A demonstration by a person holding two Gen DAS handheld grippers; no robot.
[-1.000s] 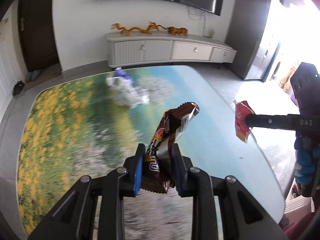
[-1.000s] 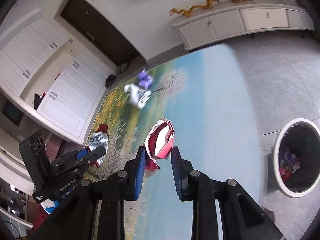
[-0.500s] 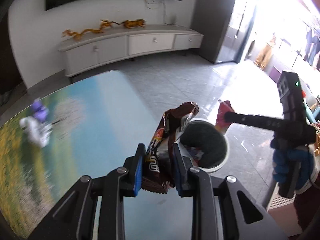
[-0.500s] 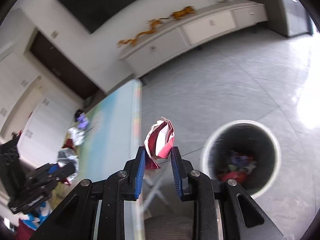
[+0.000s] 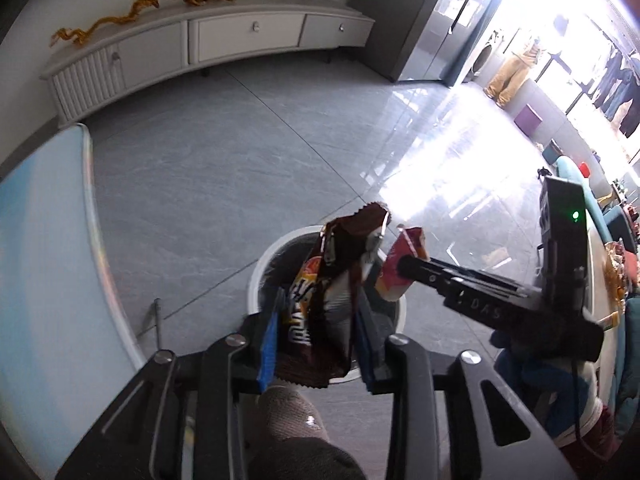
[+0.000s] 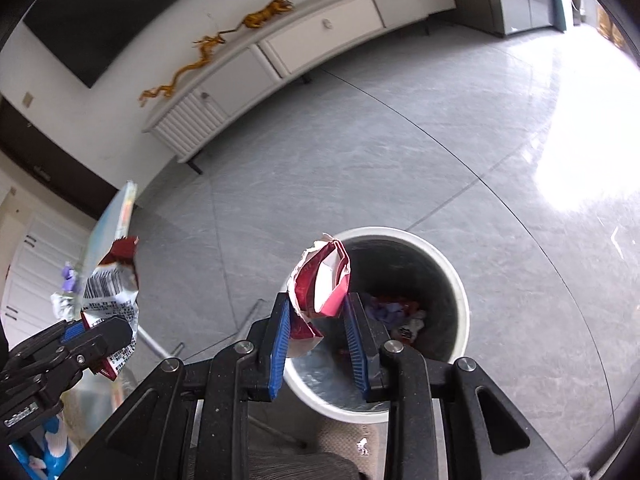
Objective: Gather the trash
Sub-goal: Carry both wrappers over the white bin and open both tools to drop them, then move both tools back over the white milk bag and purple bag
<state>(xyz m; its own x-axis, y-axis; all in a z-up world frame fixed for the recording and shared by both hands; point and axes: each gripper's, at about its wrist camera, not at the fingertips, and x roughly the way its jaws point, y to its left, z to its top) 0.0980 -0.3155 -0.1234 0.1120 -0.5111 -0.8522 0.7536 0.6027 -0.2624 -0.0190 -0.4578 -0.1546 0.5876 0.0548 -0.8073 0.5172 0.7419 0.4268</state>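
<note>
Left wrist: brown wrapper (image 5: 320, 300) stands upright in left gripper (image 5: 316, 340).

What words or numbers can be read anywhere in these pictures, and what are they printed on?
"DAS", seen upside down in the left wrist view, on the black arm of the right gripper.
Large white and yellow brand lettering on the brown wrapper: creased, not readable.
Barcode and fine print on the back of that wrapper: too small to read.
White label on the left gripper's body: too blurred.
Red wrapper: no text visible.

brown wrapper (image 5: 316, 300) | red packet (image 6: 320, 284) | white bin (image 6: 460, 300)
</note>
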